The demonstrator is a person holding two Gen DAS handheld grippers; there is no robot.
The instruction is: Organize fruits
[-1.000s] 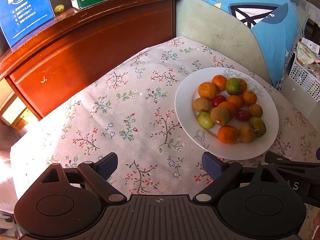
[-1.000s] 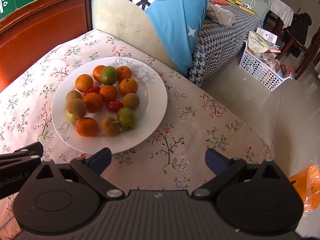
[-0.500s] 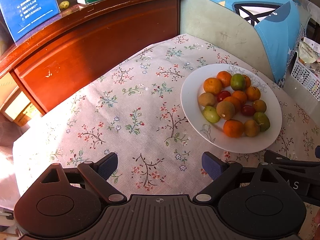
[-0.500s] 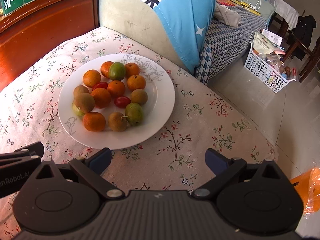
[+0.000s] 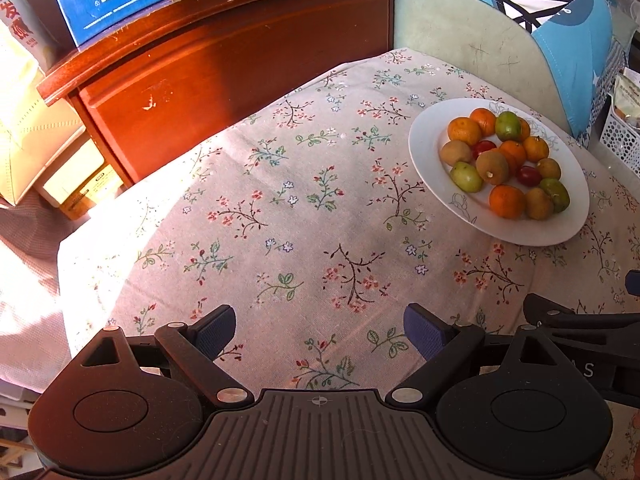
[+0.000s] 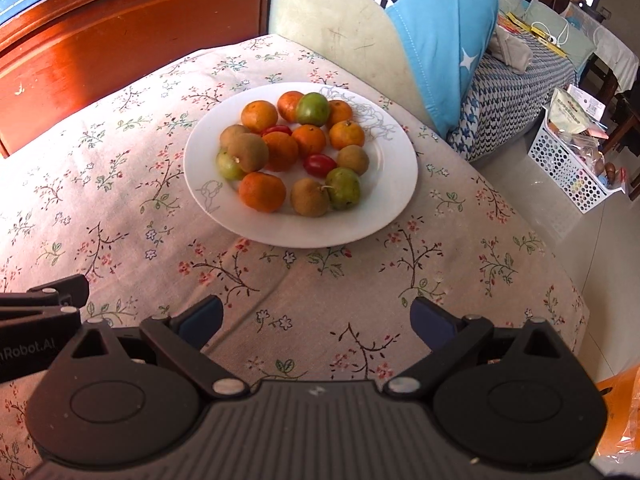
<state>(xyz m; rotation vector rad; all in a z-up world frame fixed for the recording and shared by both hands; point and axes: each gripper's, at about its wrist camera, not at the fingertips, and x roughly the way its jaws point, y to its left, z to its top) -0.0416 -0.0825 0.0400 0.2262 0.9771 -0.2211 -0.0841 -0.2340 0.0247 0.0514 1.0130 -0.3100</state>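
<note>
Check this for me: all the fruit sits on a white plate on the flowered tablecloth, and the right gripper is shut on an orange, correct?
Not quite. The right gripper is open and holds nothing, as the right wrist view shows. All the fruit does sit on the white plate on the flowered tablecloth.

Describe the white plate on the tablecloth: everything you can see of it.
The white plate is round, shallow and glossy, probably ceramic, with faint grey line drawings on its rim. It lies flat on the floral tablecloth, near the edge by the cushioned seat. A cluster of small fruits sits on it: orange, brown, green and red. Neither gripper touches it.
</note>
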